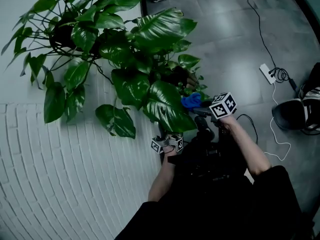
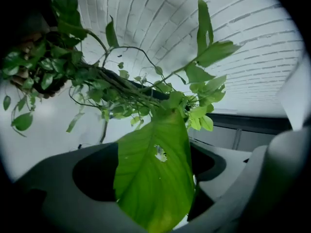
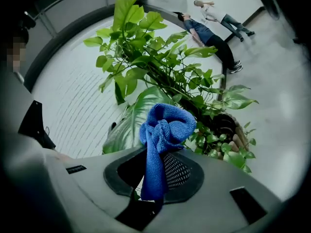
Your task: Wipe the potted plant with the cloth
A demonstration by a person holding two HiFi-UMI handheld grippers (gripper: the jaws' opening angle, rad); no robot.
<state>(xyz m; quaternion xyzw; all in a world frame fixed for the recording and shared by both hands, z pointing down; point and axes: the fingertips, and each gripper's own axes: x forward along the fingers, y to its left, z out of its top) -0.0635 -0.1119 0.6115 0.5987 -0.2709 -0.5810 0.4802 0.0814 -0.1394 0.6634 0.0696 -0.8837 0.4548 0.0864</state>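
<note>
My left claw [image 2: 156, 205] is clamped on the lower end of a broad green leaf [image 2: 153, 171], its jaws pressing the blade from both sides. The leaf stands up the middle of the left gripper view, with a small pale hole near its midrib. Thin stems run from it toward the upper left of that frame.

From above, the potted plant [image 1: 125, 59] spreads dark glossy leaves over the upper left and centre of the head view. A white brick surface [image 1: 75, 184] lies at lower left. Both my claws sit just below and right of centre, at the plant's lower edge.

My right claw [image 3: 154, 181] grips a blue cloth [image 3: 165, 127]. One end is pinched between the jaws and the rest is bunched in a knot above them. In the head view the cloth is at centre right, touching the foliage.

In the right gripper view the dark pot [image 3: 227, 124] sits at centre right, just beside the cloth. Small leaves crowd its mouth and long stems climb out toward the upper left. I cannot make out any soil in it. Two people [image 3: 209, 33] show at the top of that view.

At the right of the head view, a white power strip [image 1: 266, 73] and its cable [image 1: 260, 19] lie on the grey floor [image 1: 225, 44].
</note>
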